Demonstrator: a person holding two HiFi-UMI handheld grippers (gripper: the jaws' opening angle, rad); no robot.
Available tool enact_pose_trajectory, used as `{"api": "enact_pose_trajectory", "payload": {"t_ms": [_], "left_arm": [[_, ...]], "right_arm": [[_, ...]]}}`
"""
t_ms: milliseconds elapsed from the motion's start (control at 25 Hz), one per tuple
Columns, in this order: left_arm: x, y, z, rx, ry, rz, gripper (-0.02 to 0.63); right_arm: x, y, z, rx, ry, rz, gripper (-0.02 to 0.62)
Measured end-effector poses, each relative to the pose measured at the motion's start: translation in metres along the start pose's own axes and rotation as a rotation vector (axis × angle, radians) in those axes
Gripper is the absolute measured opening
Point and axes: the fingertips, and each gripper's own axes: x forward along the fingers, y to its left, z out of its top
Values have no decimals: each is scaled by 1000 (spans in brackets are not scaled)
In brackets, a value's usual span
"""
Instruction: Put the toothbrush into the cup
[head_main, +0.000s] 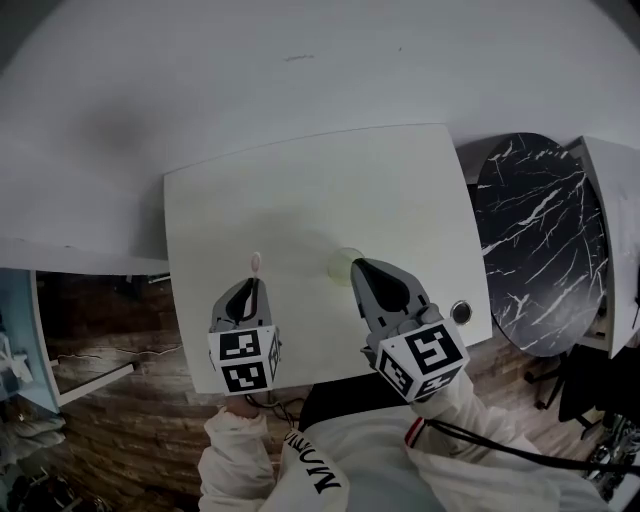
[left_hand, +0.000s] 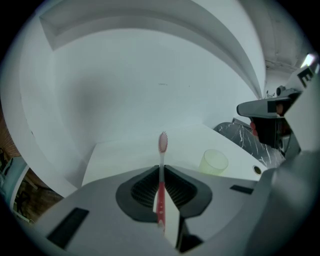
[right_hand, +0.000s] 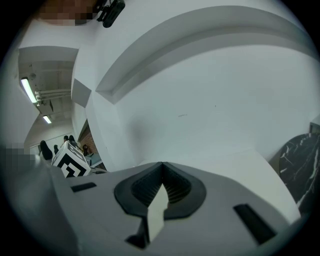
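Plainly, the red-handled toothbrush with a pale bristle head (left_hand: 161, 182) is clamped between the jaws of the left gripper (left_hand: 161, 169). The jaws have closed almost fully on its handle. Its long axis runs straight along the gripper's own pointing line, and the head juts past the fingertips toward the upper middle of the left gripper view.

The translucent pale-yellow plastic cup (left_hand: 214, 162) stands upright, mouth up, at the centre right of that view — to the right of the brush head and a little lower. In the head view the brush head (head_main: 256, 263) shows just above the left gripper (head_main: 256, 284). The cup (head_main: 346, 264) sits to its right, near the middle of the frame, on the white square table (head_main: 300, 180).

The right gripper (head_main: 358, 267) has its tip just beside the cup, so it is nearer to the cup than the left gripper is. Its jaws (right_hand: 161, 165) are closed together on nothing.

The coming move probably calls for carrying the brush rightward across the frame to above the cup's mouth and tipping its axis steeply down — bristle end first, since the handle is the gripped part.
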Motion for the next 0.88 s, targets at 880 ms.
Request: {"api": "enact_pose_trajectory", "payload": {"t_ms": [880], "left_arm": [[-35,-98,92,90,-179,-169,43]], "right_arm": [[-59,-28,55,-21,-116,-111,5]]}}
